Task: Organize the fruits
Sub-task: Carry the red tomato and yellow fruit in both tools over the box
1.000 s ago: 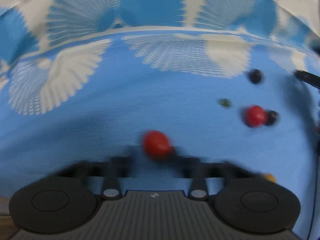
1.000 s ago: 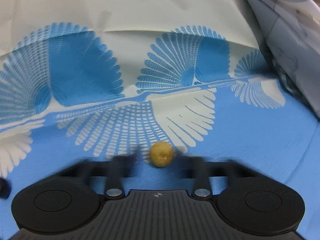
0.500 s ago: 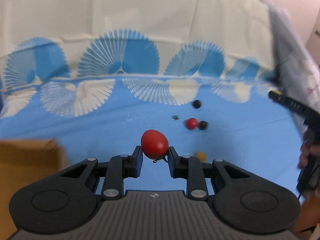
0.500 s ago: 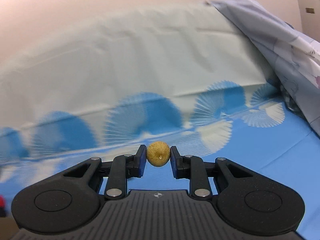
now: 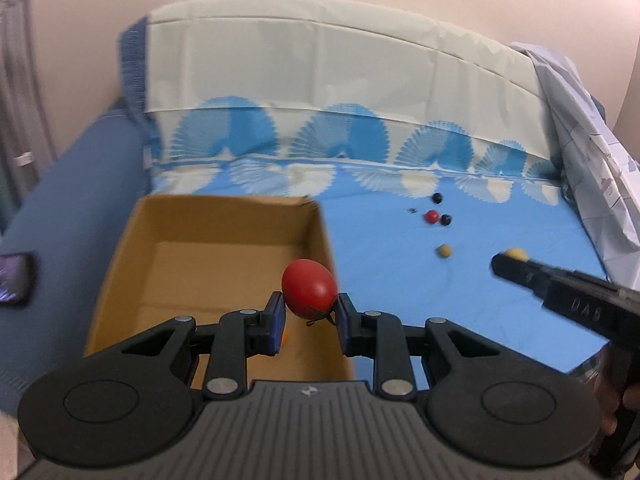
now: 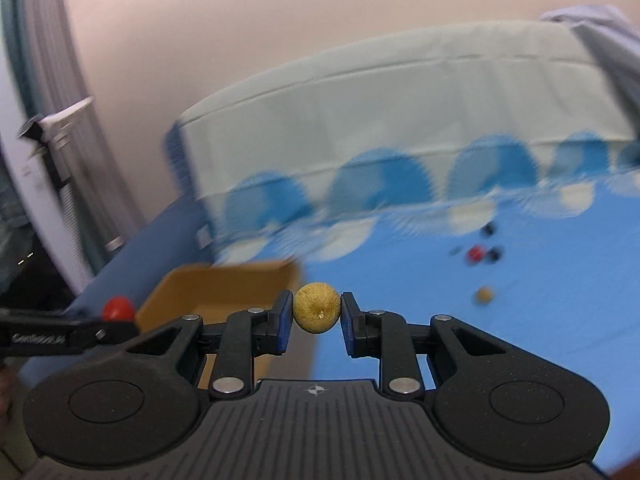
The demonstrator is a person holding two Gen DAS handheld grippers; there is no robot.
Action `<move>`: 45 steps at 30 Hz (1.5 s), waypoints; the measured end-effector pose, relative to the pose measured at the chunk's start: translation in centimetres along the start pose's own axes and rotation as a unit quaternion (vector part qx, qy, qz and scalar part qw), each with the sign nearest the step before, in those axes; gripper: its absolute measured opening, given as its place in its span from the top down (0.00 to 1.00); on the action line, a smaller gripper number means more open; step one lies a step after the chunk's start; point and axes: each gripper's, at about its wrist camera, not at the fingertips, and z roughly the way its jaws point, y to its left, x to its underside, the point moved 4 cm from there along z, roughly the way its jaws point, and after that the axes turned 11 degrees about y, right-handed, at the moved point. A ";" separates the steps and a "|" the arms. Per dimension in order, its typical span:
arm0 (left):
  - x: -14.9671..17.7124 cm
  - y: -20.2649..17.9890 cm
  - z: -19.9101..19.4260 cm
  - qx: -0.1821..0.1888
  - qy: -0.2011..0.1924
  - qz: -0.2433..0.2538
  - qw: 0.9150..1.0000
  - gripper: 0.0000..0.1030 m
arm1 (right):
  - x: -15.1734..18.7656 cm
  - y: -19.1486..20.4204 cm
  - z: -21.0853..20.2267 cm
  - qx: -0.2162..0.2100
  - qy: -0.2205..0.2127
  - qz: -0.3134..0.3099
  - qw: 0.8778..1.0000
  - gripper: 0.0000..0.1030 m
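Observation:
My left gripper (image 5: 309, 316) is shut on a red tomato (image 5: 308, 288), held above the near right corner of an open cardboard box (image 5: 208, 220). My right gripper (image 6: 316, 320) is shut on a small tan round fruit (image 6: 317, 307); it hangs over the blue cloth just right of the box (image 6: 224, 284). In the left wrist view the right gripper (image 5: 505, 263) comes in from the right with the tan fruit (image 5: 516, 255) at its tip. Loose fruit lies on the cloth: a red one (image 5: 431, 216), two dark ones (image 5: 437, 199) (image 5: 445, 220) and a tan one (image 5: 443, 251).
The blue-and-white patterned cloth (image 5: 440, 300) covers a bed against a pale wall. A pale printed sheet (image 5: 592, 168) is bunched at the right. A dark blue cushioned edge (image 5: 68, 208) runs along the left, with a phone (image 5: 14, 278) lying on it.
Both grippers have lifted away from the cloth with their fruit and swung left toward the cardboard box, which has come into both views.

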 end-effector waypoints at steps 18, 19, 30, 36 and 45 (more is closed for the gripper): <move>6.7 5.6 -7.9 -0.004 -0.051 -0.046 0.998 0.71 | 5.4 11.7 -3.8 -0.047 0.024 -0.072 0.996 0.74; 6.6 5.7 -8.0 -0.005 -0.053 -0.047 0.998 0.71 | 5.3 11.7 -3.7 -0.046 0.025 -0.072 0.996 0.74; 5.6 7.7 -6.5 -0.010 -0.046 -0.064 0.997 0.71 | 5.0 12.7 -1.3 -0.054 0.045 -0.082 0.994 0.74; 4.6 9.6 -4.7 -0.015 -0.036 -0.079 0.996 0.71 | 4.5 13.5 1.3 -0.057 0.062 -0.088 0.993 0.74; 2.5 11.4 -0.7 -0.019 -0.017 -0.086 0.996 0.71 | 3.7 14.2 5.9 -0.050 0.085 -0.109 0.989 0.74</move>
